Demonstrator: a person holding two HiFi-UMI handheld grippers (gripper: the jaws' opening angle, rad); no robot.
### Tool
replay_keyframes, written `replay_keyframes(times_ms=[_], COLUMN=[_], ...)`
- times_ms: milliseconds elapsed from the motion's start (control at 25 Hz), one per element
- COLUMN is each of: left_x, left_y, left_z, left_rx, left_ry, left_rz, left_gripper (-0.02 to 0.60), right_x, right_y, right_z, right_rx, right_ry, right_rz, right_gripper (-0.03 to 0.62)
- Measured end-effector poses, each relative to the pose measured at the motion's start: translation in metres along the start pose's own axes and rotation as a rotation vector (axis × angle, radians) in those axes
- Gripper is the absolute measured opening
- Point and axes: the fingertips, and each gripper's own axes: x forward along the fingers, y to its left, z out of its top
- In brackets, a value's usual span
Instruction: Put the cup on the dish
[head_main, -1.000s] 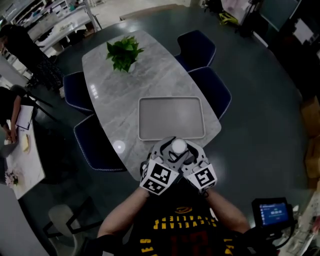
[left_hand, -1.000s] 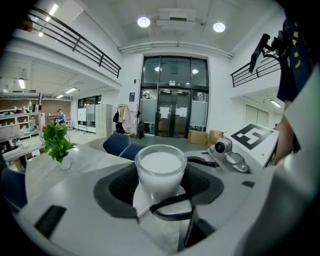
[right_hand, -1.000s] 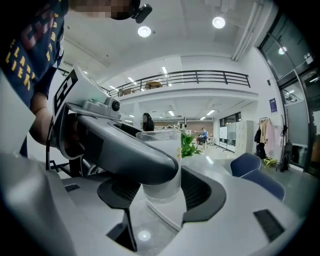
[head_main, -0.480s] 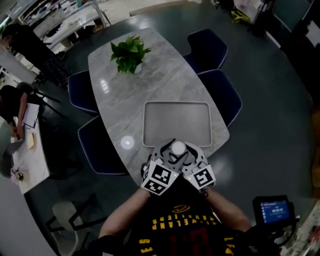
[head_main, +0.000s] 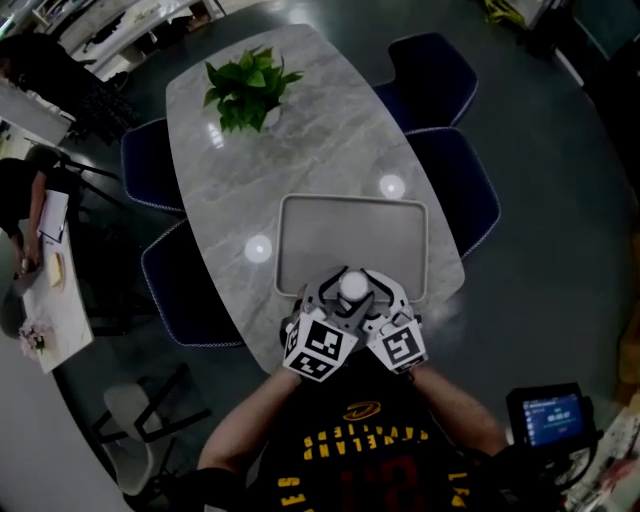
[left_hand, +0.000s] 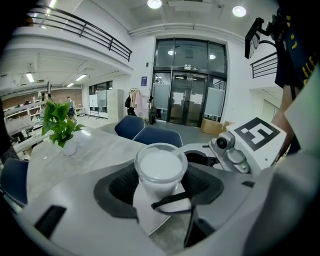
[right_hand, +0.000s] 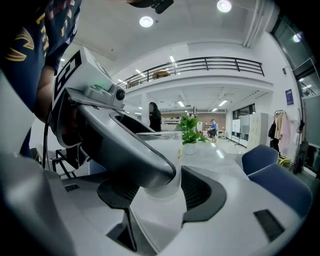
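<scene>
A clear cup (head_main: 353, 286) with white inside is held between both grippers close to my body. It hangs over the near rim of the grey dish, a shallow rectangular tray (head_main: 400, 220) on the marble table (head_main: 300, 150). My left gripper (head_main: 338, 297) is shut on the cup from the left and my right gripper (head_main: 370, 296) from the right. In the left gripper view the cup (left_hand: 160, 167) sits between the black pads (left_hand: 120, 187), with the right gripper's body (left_hand: 250, 142) alongside. In the right gripper view the cup (right_hand: 172, 150) is partly hidden behind the left gripper's body (right_hand: 120, 145).
A potted green plant (head_main: 245, 92) stands at the table's far end. Blue chairs (head_main: 440, 70) line both long sides, one at the near left (head_main: 180, 290). A person (head_main: 20, 200) sits at a desk on the left. A small screen (head_main: 550, 418) glows at lower right.
Both grippers have carried the cup forward, from short of the table's near end to above the tray's near rim. The head camera has shifted too; both stay shut on the cup.
</scene>
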Motion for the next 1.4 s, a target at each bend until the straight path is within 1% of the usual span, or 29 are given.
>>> replay_keyframes(times_ms=[160, 320, 480, 760, 960, 1080, 1240, 1400], left_x=[0.021, 0.036, 0.051, 0.090, 0.098, 0.104, 0.109, 0.110], left_y=[0.013, 0.022, 0.033, 0.069, 0.069, 0.069, 0.067, 0.066], left_z=[-0.009, -0.013, -0.022, -0.040, -0.047, -0.050, -0.056, -0.060], left_rx=[0.020, 0.045, 0.030, -0.013, -0.008, -0.005, -0.013, -0.022], left_ry=[0.029, 0.054, 0.077, 0.115, 0.138, 0.139, 0.129, 0.128], left_rz=[0.013, 0.032, 0.052, 0.075, 0.082, 0.081, 0.082, 0.083], left_gripper=[0.264, 0.264, 0.264, 0.264, 0.264, 0.264, 0.264, 0.264], right_x=[0.015, 0.026, 0.039, 0.077, 0.078, 0.080, 0.079, 0.079], right_y=[-0.012, -0.022, -0.029, -0.054, -0.059, -0.062, -0.065, -0.064], right_z=[-0.022, -0.034, -0.047, -0.079, -0.090, -0.091, -0.097, -0.103], right_rx=[-0.018, -0.043, -0.064, -0.084, -0.100, -0.103, -0.158, -0.190], right_ry=[0.041, 0.071, 0.103, 0.168, 0.200, 0.216, 0.266, 0.296], right_rz=[0.021, 0.036, 0.064, 0.116, 0.119, 0.103, 0.093, 0.095], right_gripper=[0.258, 0.258, 0.258, 0.258, 0.258, 0.258, 0.258, 0.258])
